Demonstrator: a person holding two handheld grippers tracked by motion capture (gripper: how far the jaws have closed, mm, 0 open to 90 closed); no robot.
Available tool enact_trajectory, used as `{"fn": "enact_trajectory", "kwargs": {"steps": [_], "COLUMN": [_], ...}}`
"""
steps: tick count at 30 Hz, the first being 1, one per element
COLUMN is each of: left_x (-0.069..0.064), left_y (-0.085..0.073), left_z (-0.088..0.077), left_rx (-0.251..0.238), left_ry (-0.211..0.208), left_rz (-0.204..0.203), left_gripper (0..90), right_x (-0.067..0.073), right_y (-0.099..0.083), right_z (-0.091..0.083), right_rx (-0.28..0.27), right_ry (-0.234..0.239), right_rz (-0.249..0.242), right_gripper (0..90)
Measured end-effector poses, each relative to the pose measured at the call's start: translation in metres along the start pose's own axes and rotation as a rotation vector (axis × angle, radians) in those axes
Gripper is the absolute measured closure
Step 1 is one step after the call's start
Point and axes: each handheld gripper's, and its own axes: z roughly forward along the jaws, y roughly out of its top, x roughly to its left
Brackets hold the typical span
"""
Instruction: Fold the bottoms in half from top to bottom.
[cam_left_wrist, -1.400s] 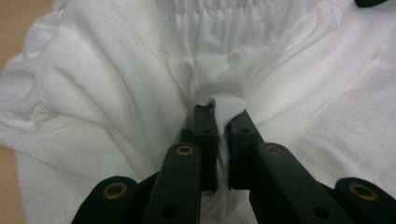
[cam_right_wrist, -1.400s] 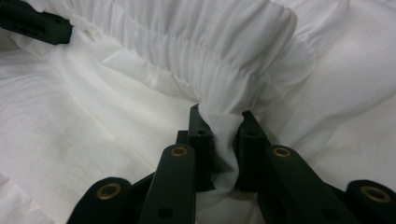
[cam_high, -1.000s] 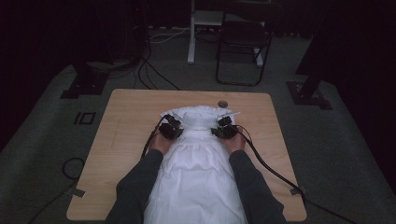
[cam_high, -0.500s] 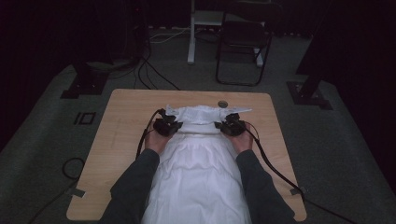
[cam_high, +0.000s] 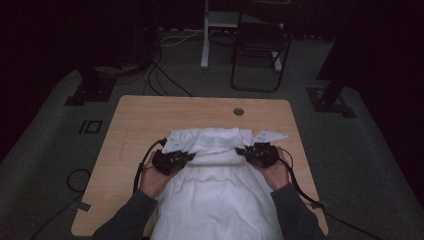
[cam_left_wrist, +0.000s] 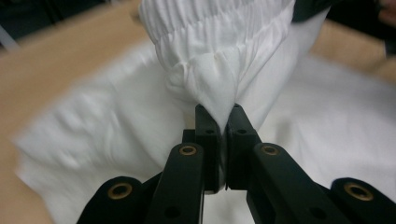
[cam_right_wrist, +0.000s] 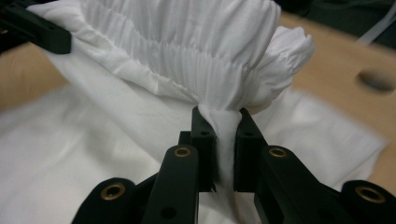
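- The white garment (cam_high: 215, 185) lies along the wooden table (cam_high: 135, 120), its long axis running from the person's edge toward the far side, with its gathered elastic waistband (cam_high: 212, 142) at the far end, raised off the rest of the cloth.
- The waistband spans crosswise between the two claws, so each hand has its own corner and neither is nearer than the other.
- The left gripper (cam_high: 189, 156) is clenched on the waistband's left corner; in the left gripper view the cloth bunches out directly ahead of the jaws.
- The right gripper (cam_high: 243, 151) is likewise clamped on the right corner (cam_right_wrist: 224, 130), with the pleated band fanning out beyond its jaws.
- My guess is that the fold depends on both corners travelling level.
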Motion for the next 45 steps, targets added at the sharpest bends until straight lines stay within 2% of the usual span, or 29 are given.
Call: {"fn": "enact_trajectory", "kwargs": {"steps": [2, 4, 6, 8, 10, 11, 13, 15, 17, 22, 32, 36, 40, 45], "left_x": [-0.006, -0.008, -0.01, -0.01, -0.007, -0.004, 0.002, 0.006, 0.019, 0.038, 0.076, 0.087, 0.094, 0.101], "left_y": [-0.02, -0.036, -0.054, -0.065, -0.071, -0.07, -0.066, -0.064, -0.057, -0.041, -0.024, -0.016, -0.01, -0.006], "left_z": [0.013, 0.024, 0.039, 0.05, 0.056, 0.058, 0.06, 0.062, 0.07, 0.087, 0.115, 0.125, 0.134, 0.139], "left_rx": [0.073, 0.122, 0.19, 0.222, 0.217, 0.211, 0.22, 0.225, 0.234, 0.253, 0.2, 0.2, 0.197, 0.187], "left_ry": [-0.025, -0.045, -0.052, -0.041, -0.028, -0.026, 0.005, 0.02, 0.044, 0.093, 0.127, 0.156, 0.195, 0.21], "left_rz": [-0.01, -0.035, -0.043, -0.031, -0.009, -0.01, 0.015, 0.024, 0.029, 0.05, -0.02, -0.029, -0.03, -0.05], "left_gripper": [86.5, 86.5, 86.4, 86.4, 86.4, 86.4, 86.2, 86.1, 85.9, 85.7, 85.8, 85.9, 86.0, 86.0], "right_x": [0.007, 0.013, 0.017, 0.02, 0.021, 0.021, 0.02, 0.02, 0.016, 0.003, -0.043, -0.058, -0.068, -0.075], "right_y": [-0.02, -0.036, -0.051, -0.065, -0.076, -0.08, -0.085, -0.086, -0.084, -0.072, -0.044, -0.034, -0.025, -0.021], "right_z": [0.005, 0.012, 0.02, 0.03, 0.038, 0.041, 0.048, 0.051, 0.058, 0.075, 0.111, 0.123, 0.133, 0.139], "right_rx": [0.044, 0.087, 0.136, 0.177, 0.202, 0.214, 0.235, 0.234, 0.228, 0.216, 0.202, 0.202, 0.207, 0.201], "right_ry": [0.02, 0.034, 0.039, 0.051, 0.059, 0.062, 0.062, 0.067, 0.076, 0.029, -0.051, -0.066, -0.086, -0.096], "right_rz": [0.005, 0.012, 0.012, 0.031, 0.054, 0.064, 0.088, 0.095, 0.128, 0.104, 0.139, 0.166, 0.191, 0.225], "right_gripper": [82.0, 81.9, 81.6, 81.3, 81.0, 80.7, 79.3, 78.9, 79.3, 80.9, 81.5, 81.6, 81.6, 81.6]}}
